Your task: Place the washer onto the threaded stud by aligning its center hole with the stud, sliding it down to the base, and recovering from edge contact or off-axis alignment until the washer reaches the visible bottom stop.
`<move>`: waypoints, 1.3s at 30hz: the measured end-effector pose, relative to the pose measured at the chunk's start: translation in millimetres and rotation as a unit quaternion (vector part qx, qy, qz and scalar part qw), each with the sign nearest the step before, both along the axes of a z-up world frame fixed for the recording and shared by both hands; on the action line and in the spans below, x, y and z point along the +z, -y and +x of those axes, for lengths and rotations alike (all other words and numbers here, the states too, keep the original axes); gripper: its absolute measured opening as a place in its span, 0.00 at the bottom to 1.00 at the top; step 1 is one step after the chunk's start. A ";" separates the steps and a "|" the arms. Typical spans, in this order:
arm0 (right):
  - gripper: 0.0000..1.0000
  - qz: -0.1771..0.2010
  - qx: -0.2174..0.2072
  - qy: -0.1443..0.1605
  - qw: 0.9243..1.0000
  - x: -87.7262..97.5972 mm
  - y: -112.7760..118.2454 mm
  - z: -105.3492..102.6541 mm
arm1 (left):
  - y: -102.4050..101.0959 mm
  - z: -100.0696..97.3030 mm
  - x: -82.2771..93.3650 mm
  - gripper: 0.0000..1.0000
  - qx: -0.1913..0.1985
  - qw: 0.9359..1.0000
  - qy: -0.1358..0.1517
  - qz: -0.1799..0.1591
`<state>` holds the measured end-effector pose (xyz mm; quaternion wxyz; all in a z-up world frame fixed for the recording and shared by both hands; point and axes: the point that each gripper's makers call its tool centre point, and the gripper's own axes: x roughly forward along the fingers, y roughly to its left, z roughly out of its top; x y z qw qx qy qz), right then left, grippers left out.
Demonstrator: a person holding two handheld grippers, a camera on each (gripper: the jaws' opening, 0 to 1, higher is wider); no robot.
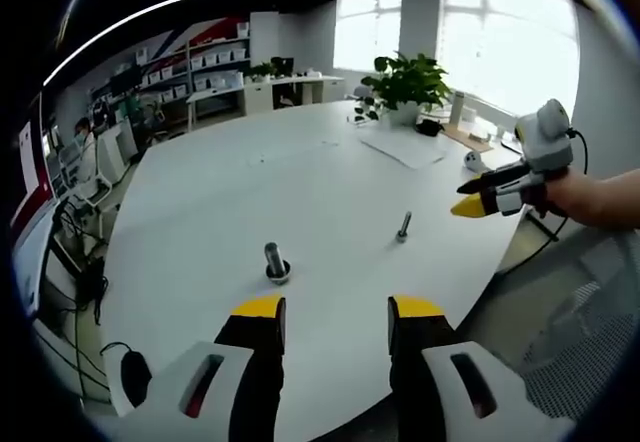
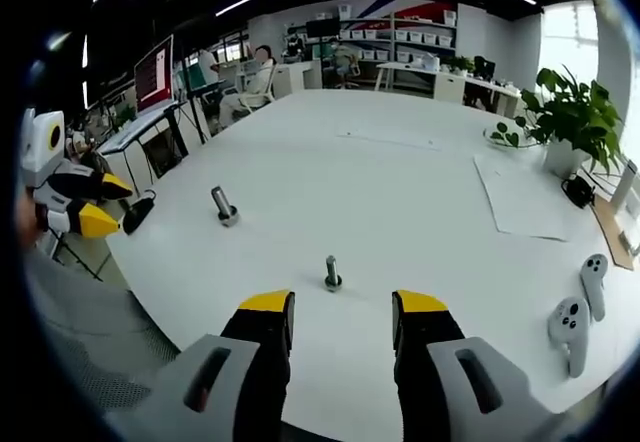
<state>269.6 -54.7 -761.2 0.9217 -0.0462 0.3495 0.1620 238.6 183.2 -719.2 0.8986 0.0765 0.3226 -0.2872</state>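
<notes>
Two grey metal pieces stand upright on the white table [image 1: 250,182]. A thick threaded stud [image 1: 276,261] with a wider round ring at its foot stands just ahead of my left gripper [image 1: 337,314], whose jaws are open and hold nothing. A slimmer bolt [image 1: 403,227] stands to its right. In the right gripper view the slim bolt [image 2: 332,273] is just beyond my open, unloaded right gripper [image 2: 343,309], and the thick stud [image 2: 224,206] lies farther left. I cannot tell whether the ring at the thick stud's foot is a washer. The right gripper [image 1: 478,200] hovers at the table's right edge.
A potted plant [image 1: 405,84], a sheet of paper [image 2: 522,202] and two white hand controllers [image 2: 572,330] sit toward the window side. The left gripper [image 2: 92,204] hangs off the table's left edge. Desks, shelves and chairs stand beyond.
</notes>
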 end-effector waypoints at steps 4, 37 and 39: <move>0.42 -0.007 0.005 -0.006 1.000 -2.4 -0.8 -2.7 | 0.2 0.4 -0.1 0.40 -0.001 1.000 -0.001 -0.001; 0.41 -0.019 0.050 -0.005 0.999 -4.7 -13.0 -3.1 | 2.6 -2.5 -0.7 0.41 -0.008 1.000 -0.004 -0.007; 0.41 -0.015 0.049 0.002 0.999 -0.3 -13.1 0.7 | 1.2 -0.2 0.0 0.41 -0.006 1.000 -0.001 -0.006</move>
